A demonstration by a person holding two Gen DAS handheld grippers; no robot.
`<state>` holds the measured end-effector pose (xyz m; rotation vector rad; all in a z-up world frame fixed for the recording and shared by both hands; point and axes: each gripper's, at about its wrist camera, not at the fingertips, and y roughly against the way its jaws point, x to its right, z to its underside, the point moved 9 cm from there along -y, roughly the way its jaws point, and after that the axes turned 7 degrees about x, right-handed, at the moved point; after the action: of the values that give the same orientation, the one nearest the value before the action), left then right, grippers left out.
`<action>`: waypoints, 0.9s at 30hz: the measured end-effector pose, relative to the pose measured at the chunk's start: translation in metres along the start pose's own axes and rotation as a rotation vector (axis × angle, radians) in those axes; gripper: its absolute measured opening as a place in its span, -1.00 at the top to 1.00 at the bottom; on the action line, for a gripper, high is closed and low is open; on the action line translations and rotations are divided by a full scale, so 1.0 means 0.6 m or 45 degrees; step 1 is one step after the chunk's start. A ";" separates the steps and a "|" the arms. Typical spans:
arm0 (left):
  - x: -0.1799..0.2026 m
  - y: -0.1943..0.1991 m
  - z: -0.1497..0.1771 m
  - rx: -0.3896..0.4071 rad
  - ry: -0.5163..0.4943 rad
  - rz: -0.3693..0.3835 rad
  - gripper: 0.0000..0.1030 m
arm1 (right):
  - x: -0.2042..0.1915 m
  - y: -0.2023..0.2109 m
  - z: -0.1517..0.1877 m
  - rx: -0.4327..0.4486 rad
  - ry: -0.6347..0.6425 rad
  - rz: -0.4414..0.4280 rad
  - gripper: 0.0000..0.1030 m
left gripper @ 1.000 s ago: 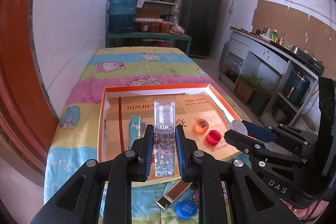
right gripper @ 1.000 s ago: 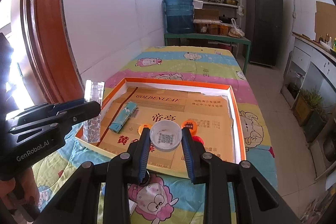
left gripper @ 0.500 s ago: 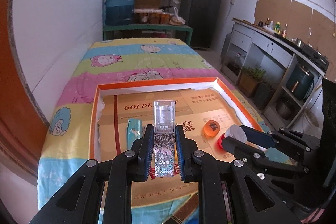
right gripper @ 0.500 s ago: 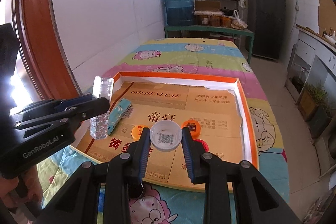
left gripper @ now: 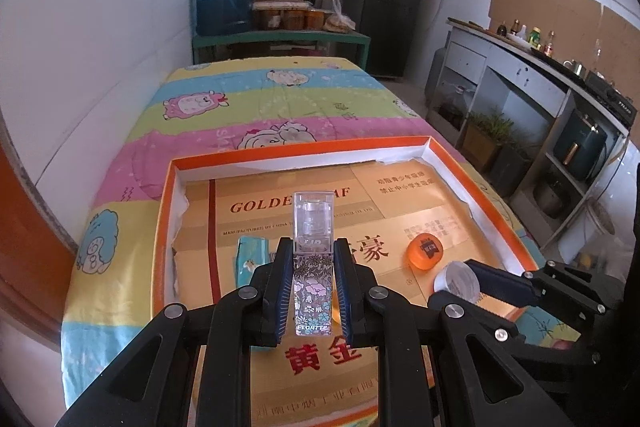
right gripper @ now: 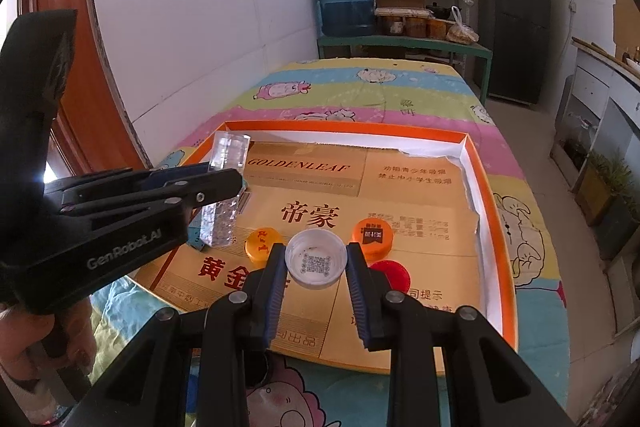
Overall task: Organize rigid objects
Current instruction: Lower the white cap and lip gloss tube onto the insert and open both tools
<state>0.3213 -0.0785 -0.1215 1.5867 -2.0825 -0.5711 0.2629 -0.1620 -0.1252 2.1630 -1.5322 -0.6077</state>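
Both grippers now over the tray [left gripper: 472, 171]; fingers [left gripper: 280, 279] clamp the lip-gloss box [left gripper: 313, 267], cap [right gripper: 316, 261].

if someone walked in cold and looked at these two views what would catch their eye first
Probably the clear lip gloss box with a floral print, clamped upright in the left gripper over the left part of the orange-rimmed tray. Next, the white bottle cap, open side to the camera, pinched in the right gripper above the tray's near edge. Behind it, two orange caps and a red cap lie on the gold cardboard liner.
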 end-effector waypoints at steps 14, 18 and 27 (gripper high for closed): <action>-0.004 -0.053 0.000 -0.067 0.018 0.021 0.60 | -0.007 -0.027 0.010 -0.057 0.012 -0.008 0.41; -0.005 -0.072 0.004 -0.108 0.031 0.029 0.61 | -0.012 -0.043 0.020 -0.100 0.028 -0.003 0.41; -0.007 -0.099 0.018 -0.158 0.045 0.038 0.61 | -0.006 -0.064 0.036 -0.149 0.035 0.025 0.41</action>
<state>0.3623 -0.0890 -0.1648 1.4835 -2.0011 -0.6443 0.2789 -0.1485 -0.1639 2.0590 -1.4644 -0.6423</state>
